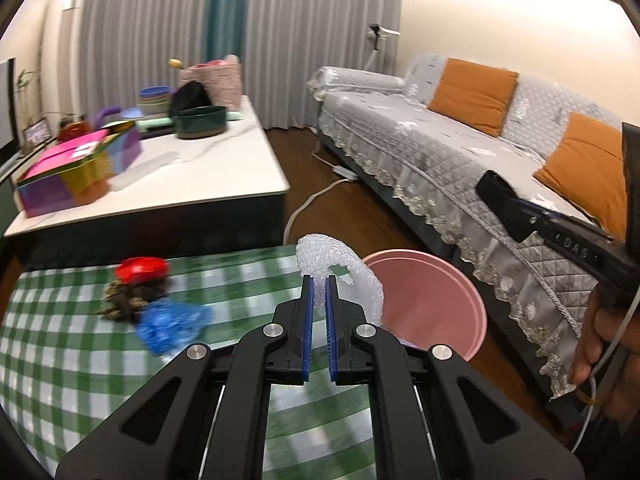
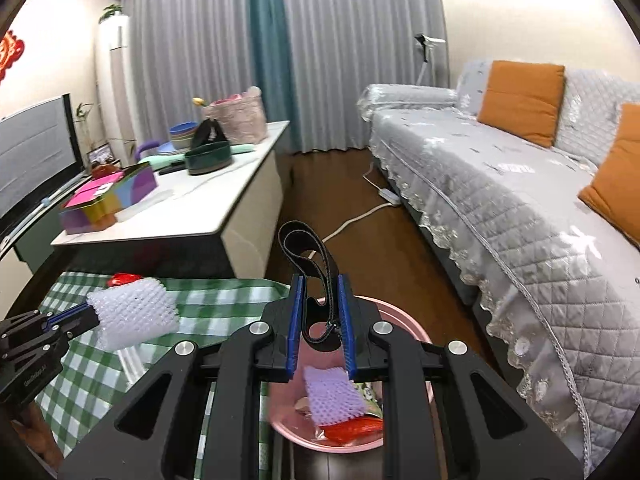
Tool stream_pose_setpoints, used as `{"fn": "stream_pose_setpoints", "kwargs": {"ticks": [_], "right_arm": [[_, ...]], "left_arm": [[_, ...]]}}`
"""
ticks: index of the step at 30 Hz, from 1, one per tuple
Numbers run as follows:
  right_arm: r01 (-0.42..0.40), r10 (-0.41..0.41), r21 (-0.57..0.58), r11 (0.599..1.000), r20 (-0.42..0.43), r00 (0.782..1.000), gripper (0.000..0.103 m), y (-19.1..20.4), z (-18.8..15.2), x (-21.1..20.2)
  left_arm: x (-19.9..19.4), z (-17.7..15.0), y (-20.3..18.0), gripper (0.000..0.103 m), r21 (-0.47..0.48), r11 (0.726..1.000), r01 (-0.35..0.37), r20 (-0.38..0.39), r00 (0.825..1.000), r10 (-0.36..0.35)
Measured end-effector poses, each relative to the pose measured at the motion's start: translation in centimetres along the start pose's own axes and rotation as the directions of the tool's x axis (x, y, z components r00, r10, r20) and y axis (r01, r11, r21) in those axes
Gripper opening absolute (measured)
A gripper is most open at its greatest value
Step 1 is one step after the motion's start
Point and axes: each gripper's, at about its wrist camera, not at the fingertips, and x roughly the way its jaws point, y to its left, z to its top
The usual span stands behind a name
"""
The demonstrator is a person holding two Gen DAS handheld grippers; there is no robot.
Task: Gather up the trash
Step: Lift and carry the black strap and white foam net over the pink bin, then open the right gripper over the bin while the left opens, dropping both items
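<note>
- While the pink bin (image 2: 404, 320) beside the checked counter (image 1: 80, 360) already holds at least 3 scraps, a purple foam net (image 2: 332, 396) and red wrapper (image 2: 356, 428) among them, the job looks partly done.
- Left tool (image 1: 319, 278) is clamped on a white foam net (image 1: 340, 264), raised near the bin's rim, not yet dropped.
- Right tool (image 2: 322, 280) is over the bin with a black zipper strip (image 2: 308, 256) between its fingers, which look part-way closed on it; I judge release comes next.
- Left on the counter: a blue wad (image 1: 172, 324), brown clump (image 1: 124, 300), red lid (image 1: 142, 269).
</note>
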Motion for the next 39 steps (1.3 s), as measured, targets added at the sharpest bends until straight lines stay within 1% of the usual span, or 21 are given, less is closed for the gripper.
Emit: {"fn": "stream_pose_setpoints", "kwargs": {"ticks": [5,8,12,17,24,39], "right_arm": [[0.046,-0.046,0.013,0.999,-0.015,0.999,0.018,-2.1,-0.4,1.3],[0.068,-0.067,0.016,0.998,-0.034,0.997,0.018,-3.2,-0.8,2.2],[0.079,-0.077,0.025,0.997,-0.057,0.995,0.018,-4.2,-1.1,3.3],[0.085,-0.084,0.019,0.996,-0.078,0.993,0.018,-4.4,-1.6,4.2],[0.086,-0.083,0.030,0.996,-0.102,0.991,0.018,-4.7,-2.0,5.3],[0.084,-0.080,0.028,0.996,-0.122,0.989,0.018,-4.5,-2.2,6.1]], "left_arm": [[2.9,0.9,-3.2,0.006,0.026,0.998,0.058,-0.025,0.998,-0.057],[4.8,1.1,-4.8,0.006,0.042,0.996,0.079,-0.042,0.996,-0.077],[7.2,1.0,-6.5,0.006,0.068,0.993,0.092,-0.079,0.993,-0.086],[9.2,1.0,-7.1,0.006,0.065,0.993,0.101,-0.112,0.989,-0.093],[10.2,1.3,-7.4,0.006,0.073,0.991,0.109,-0.121,0.988,-0.100],[11.1,1.2,-7.5,0.006,0.071,0.991,0.116,-0.132,0.986,-0.106]]}}
